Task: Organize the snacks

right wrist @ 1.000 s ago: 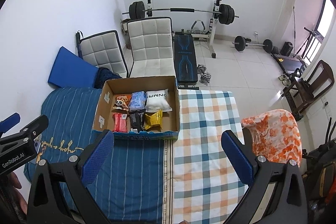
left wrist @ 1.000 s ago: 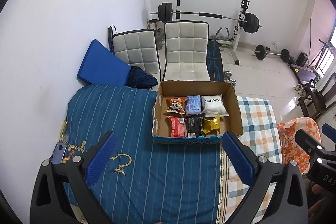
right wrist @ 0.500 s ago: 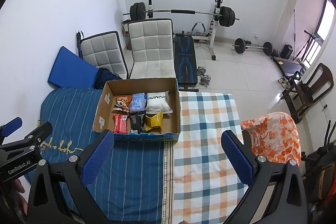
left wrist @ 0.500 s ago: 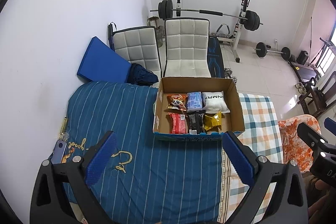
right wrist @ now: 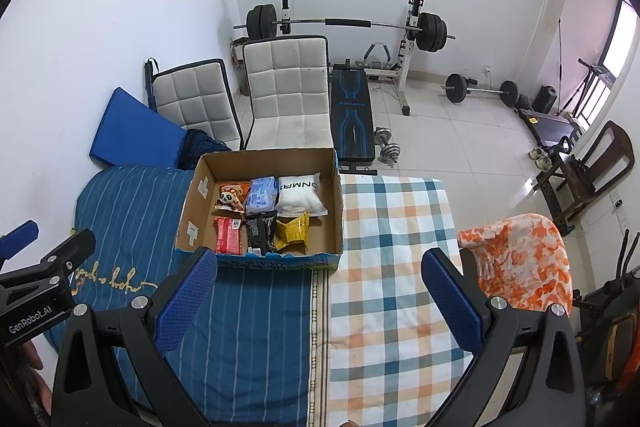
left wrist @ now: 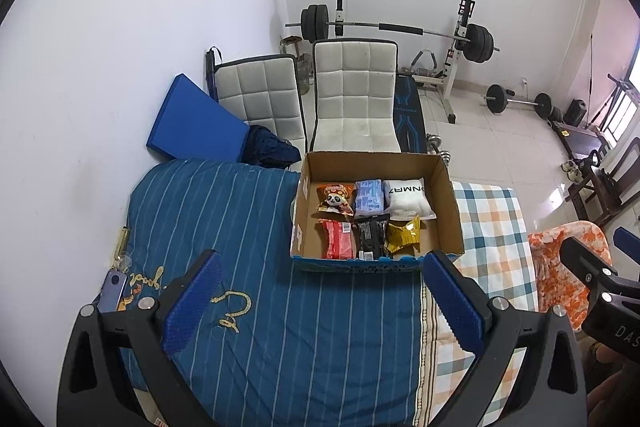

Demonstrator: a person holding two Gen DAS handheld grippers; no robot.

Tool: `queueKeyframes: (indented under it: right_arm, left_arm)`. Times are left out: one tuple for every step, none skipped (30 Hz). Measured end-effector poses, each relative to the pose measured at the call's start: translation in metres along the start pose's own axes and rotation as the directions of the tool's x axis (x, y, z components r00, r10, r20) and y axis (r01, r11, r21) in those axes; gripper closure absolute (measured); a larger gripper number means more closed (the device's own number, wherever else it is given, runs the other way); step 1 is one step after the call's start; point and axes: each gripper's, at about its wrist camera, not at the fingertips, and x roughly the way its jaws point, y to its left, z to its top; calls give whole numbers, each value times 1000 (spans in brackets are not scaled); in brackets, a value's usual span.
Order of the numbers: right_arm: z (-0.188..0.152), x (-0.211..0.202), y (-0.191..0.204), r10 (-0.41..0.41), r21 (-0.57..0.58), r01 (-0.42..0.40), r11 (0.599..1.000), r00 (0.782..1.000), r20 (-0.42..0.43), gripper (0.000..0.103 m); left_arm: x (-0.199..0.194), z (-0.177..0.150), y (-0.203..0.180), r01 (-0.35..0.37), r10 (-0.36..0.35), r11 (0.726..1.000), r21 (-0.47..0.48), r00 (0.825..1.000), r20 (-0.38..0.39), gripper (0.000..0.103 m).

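An open cardboard box (left wrist: 448,203) (right wrist: 338,211) sits on the bed. Inside lie two rows of snacks: a panda packet (left wrist: 335,198), a blue packet (left wrist: 369,198) and a white pillow bag (left wrist: 407,195) behind, a red bar (left wrist: 338,244), a black bar (left wrist: 371,238) and a gold packet (left wrist: 405,235) in front. My left gripper (left wrist: 320,263) hangs open and empty, well above the bed on the near side of the box. My right gripper (right wrist: 320,257) is also open and empty, held high over the blue and checked covers.
Blue striped cover (left wrist: 224,219) and checked cover (right wrist: 392,227) lie on the bed. A phone (left wrist: 112,291) rests near the left wall. Two white chairs (left wrist: 354,95), a blue mat (left wrist: 192,123), weight bench and barbell (right wrist: 348,23) stand beyond. An orange floral cloth (right wrist: 520,259) drapes at right.
Both grippers have drifted slightly back and up from the box, so it sits a little farther away in both views. Jaws stay open; snacks unmoved.
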Motion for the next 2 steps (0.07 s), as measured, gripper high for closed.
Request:
queueKeyframes:
  right_arm:
    - [0, 0, 0, -3, -1, 3, 1000, 1000, 1, 0]
    - [0, 0, 0, -4, -1, 4, 1000, 1000, 0, 0]
  left_arm:
    - [-1, 0, 0, 0, 0, 1000, 0, 1000, 1, 1]
    - [-1, 0, 0, 1, -1, 1000, 1, 1000, 1, 1]
